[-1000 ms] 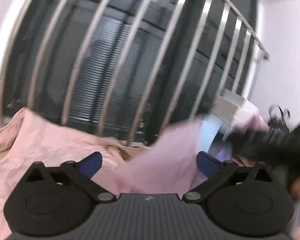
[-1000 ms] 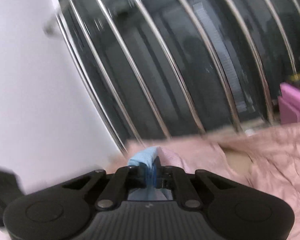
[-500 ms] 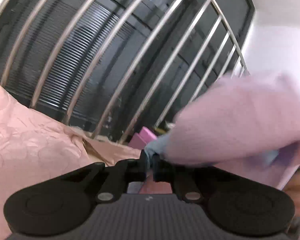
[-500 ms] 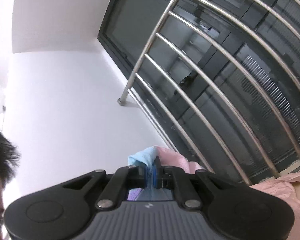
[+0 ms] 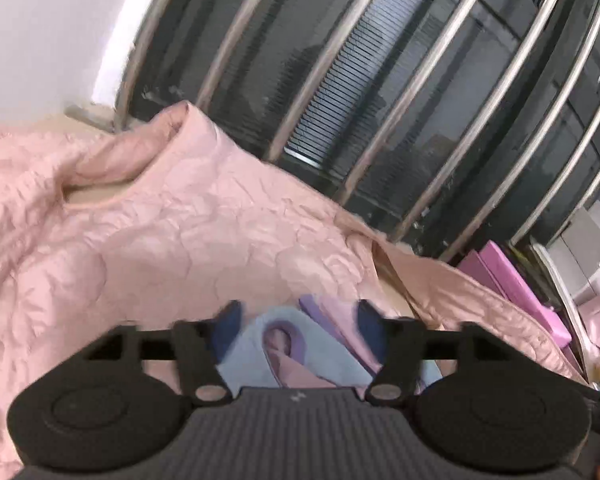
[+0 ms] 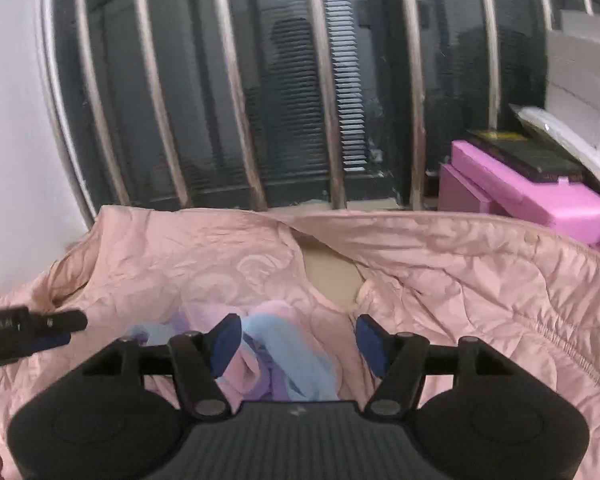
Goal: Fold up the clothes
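Pastel garment (image 5: 284, 356), a crumpled piece in pale blue, pink and lilac, lies on a quilted pink bedspread (image 5: 160, 240), directly under and between the spread fingers of both claws. The left claw (image 5: 298, 332) is opening, its blue pads clear of the cloth on either side, with the blue-trimmed opening of the garment showing in the gap below. The right claw (image 6: 298, 338) is likewise opening and released, the bunched cloth (image 6: 288, 356) lying between its fingers but gripped by neither pad; the left claw's tip (image 6: 52, 326) pokes in just to its left. By the look of its loose folds, the garment is light, limp and thin, likely to sag and slide rather than hold any shape, and not fragile. It probably needs to be spread flat before any fold will stay. The best holds appear to be the hems or seamed edges, one claw at each corner, where doubled cloth gives the pads more to bite; a pinch in the middle would most likely only gather a bunch. The bedspread is soft and rumpled, so a low pinch risks catching it along with the garment. Steel window bars (image 6: 328, 80) rise beyond both claws, and pink boxes (image 6: 532, 200) sit ahead and right of the right claw.
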